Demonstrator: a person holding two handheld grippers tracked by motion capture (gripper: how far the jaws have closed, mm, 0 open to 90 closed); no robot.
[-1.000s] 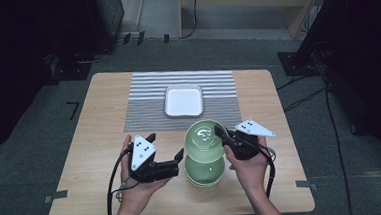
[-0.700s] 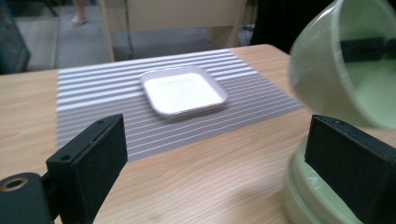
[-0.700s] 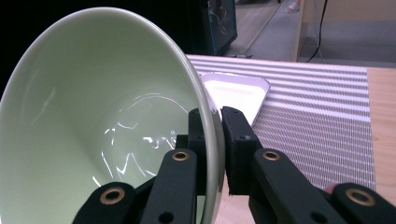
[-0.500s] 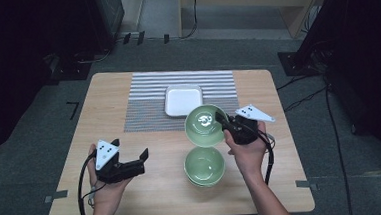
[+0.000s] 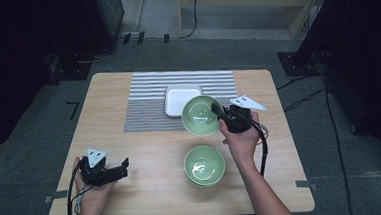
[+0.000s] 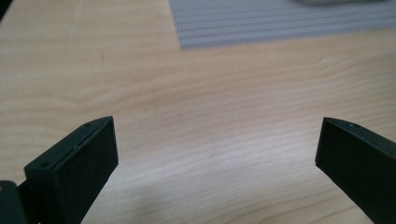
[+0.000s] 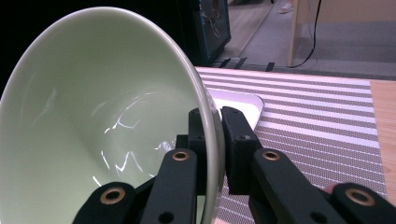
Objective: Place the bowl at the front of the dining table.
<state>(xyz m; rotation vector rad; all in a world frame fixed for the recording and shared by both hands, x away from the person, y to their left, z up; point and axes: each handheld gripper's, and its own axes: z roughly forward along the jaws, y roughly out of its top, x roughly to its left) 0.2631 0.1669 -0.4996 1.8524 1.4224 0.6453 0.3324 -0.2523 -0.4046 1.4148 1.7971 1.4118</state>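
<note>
The wooden table (image 5: pixel 146 150) carries a striped mat (image 5: pixel 148 105) (white dish (image 5: pixel 178 99) atop) and green bowl (image 5: pixel 204 165).

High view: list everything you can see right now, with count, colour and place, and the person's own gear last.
Table: one, light wood, centre of the floor.
Mat: one, grey and white striped, far middle of the table.
Dish: one, white, square, on the mat.
Bowls: two, pale green; held bowl is lifted and tilted at the mat's near right corner; resting bowl sits on the table, near side.
Left hand-held gripper: black, open, near left of the table.
Right hand-held gripper: black, shut on the held bowl's rim.
</note>
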